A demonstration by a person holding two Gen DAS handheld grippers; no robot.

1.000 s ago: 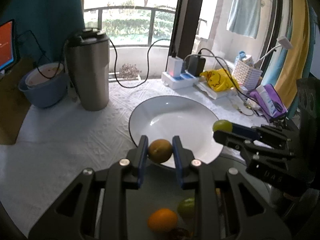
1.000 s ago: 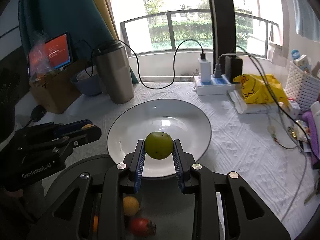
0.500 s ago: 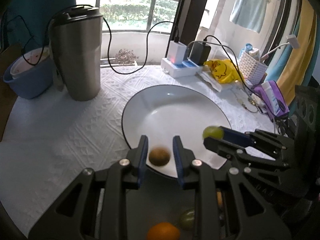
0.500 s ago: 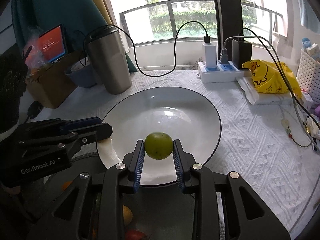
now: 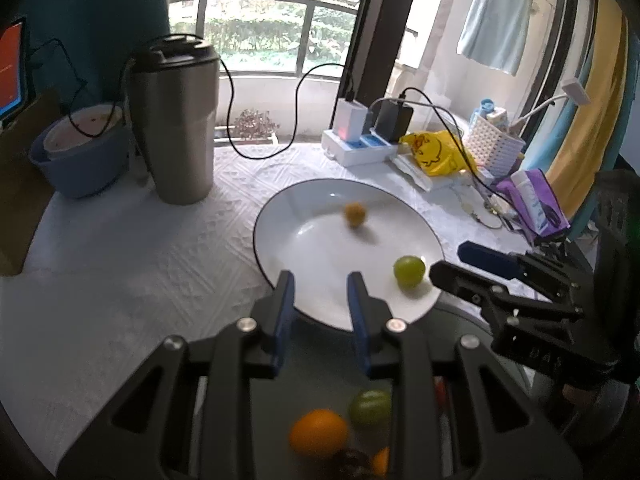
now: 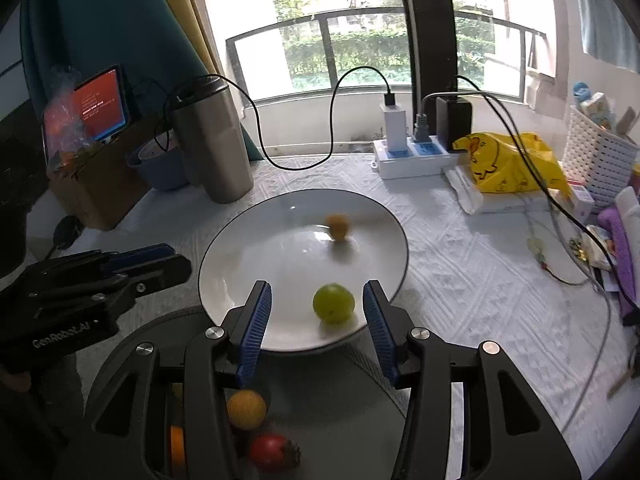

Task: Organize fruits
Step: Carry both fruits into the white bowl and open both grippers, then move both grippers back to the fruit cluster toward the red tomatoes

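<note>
Fruit now lies on the white plate point(image 6: 384, 232) instead of between the fingers. One second ago the left gripper point(image 5: 320, 296) was closed on a brownish-orange fruit point(image 5: 355, 214) and the right gripper point(image 6: 318, 320) was closed on a green fruit point(image 6: 333, 304); both have let go since then. In the left wrist view the fingers stand apart with nothing between them, above the near rim of the plate. The brownish-orange fruit has moved away to the far part of the plate and looks blurred. In the right wrist view the fingers are spread wide, wider than the left ones, and the green fruit rests on the plate near its front edge, between the two fingers but touching neither of them. The two fruits are well apart from each other.

Below the grippers a dark gray bowl point(image 6: 328, 404) holds the other fruits: in the left wrist view an orange point(image 5: 319, 432) and a green one point(image 5: 370, 406), in the right wrist view a yellow-orange one point(image 6: 246, 409) and a red one point(image 6: 272, 450).

The plate stands on the counter point(image 5: 140, 248), which has a white textured cloth. Behind the plate stand a steel tumbler point(image 5: 174, 120), a blue bowl point(image 5: 80, 160) and a white power strip point(image 6: 412, 158) with chargers, with a yellow bag point(image 6: 508, 164) to the right.
</note>
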